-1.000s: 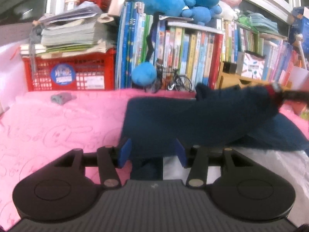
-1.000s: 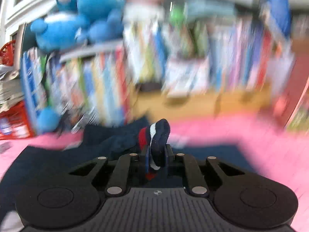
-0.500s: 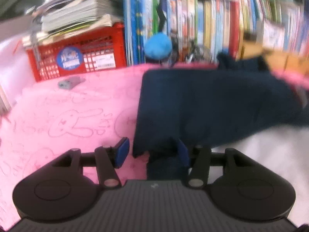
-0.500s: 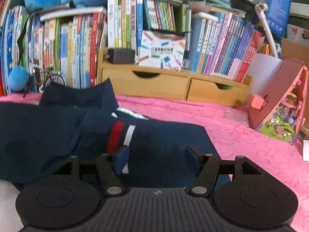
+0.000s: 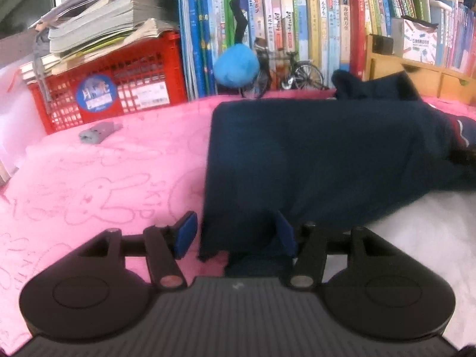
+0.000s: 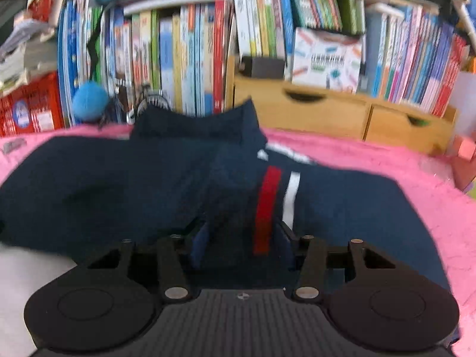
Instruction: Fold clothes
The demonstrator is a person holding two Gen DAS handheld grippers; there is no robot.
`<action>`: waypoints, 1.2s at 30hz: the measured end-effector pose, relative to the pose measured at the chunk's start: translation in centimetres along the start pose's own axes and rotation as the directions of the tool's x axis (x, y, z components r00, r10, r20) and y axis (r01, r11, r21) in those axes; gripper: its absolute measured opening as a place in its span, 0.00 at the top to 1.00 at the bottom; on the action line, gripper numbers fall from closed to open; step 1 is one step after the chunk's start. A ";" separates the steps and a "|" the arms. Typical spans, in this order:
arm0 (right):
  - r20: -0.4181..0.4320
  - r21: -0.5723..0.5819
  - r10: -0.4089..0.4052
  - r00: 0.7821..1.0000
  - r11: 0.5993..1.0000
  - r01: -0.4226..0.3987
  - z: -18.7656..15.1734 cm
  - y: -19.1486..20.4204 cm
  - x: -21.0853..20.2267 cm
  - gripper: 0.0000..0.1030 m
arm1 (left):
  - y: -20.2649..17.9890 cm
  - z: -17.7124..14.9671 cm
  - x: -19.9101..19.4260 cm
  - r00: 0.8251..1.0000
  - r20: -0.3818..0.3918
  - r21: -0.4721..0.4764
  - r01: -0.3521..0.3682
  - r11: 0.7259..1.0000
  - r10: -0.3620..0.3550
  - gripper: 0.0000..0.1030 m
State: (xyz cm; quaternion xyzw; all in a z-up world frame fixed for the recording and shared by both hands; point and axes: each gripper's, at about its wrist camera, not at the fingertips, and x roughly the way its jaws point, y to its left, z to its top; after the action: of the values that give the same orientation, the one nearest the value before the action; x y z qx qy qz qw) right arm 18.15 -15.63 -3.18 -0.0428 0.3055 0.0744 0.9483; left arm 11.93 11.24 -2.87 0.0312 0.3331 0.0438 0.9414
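A navy shirt (image 5: 312, 160) lies half-folded on a pink blanket (image 5: 104, 178). The left gripper (image 5: 235, 232) is opening, the right gripper (image 6: 241, 238) closing, cloth between both, neither pinching. Soft and limp, it seems best pinched at hem or cuff.

Pink blanket (image 5: 104, 178) covers the surface. On it: navy shirt (image 5: 312, 154), spread flat; small grey object (image 5: 96, 131) well apart, near red crate (image 5: 119, 89).
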 end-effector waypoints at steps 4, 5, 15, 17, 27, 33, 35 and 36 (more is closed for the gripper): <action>-0.010 -0.061 -0.015 1.000 0.998 0.015 0.8 0.8 -0.7 0.52 | 0.7 1.5 -2.0 0.997 0.071 -0.077 0.032 0.997 -0.027 0.46; 0.011 -0.056 0.004 1.000 0.998 -0.004 1.0 0.8 -1.4 0.52 | 0.5 2.0 -2.3 0.995 0.091 -0.090 0.056 0.994 -0.048 0.46; -0.035 -0.084 0.147 0.989 0.985 -0.149 0.7 3.3 -2.1 0.52 | -1.8 1.0 1.9 1.000 0.018 -0.046 -0.003 0.999 0.004 0.42; -0.047 -0.057 0.114 0.992 0.992 -0.117 0.4 1.6 -1.9 0.71 | -1.3 0.8 1.8 1.000 0.018 -0.052 -0.003 0.999 0.004 0.42; -0.022 0.039 -0.083 0.996 0.996 0.084 -0.2 -3.2 -3.9 0.62 | -1.0 0.9 1.8 1.000 0.016 -0.061 -0.002 0.998 0.003 0.42; 0.097 0.066 0.001 0.995 0.998 -0.007 -1.5 -0.8 -6.9 0.42 | -1.1 1.0 1.9 1.000 0.016 -0.054 -0.010 0.998 0.011 0.41; 0.169 -0.287 -0.012 0.986 0.956 0.061 -2.4 4.6 -8.2 0.42 | -1.0 0.9 1.8 1.000 0.016 -0.060 -0.006 0.998 0.007 0.42; 0.183 -0.420 0.021 0.983 0.906 0.059 -2.9 7.0 -8.7 0.42 | -0.9 0.9 1.4 1.000 0.014 -0.065 -0.002 0.998 0.003 0.44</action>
State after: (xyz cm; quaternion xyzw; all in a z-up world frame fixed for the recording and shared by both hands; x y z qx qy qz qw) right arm 8.33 -10.15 -0.70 -0.2435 0.1930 0.1331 0.9411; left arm 13.65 10.46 -3.07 0.0010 0.3246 0.0556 0.9442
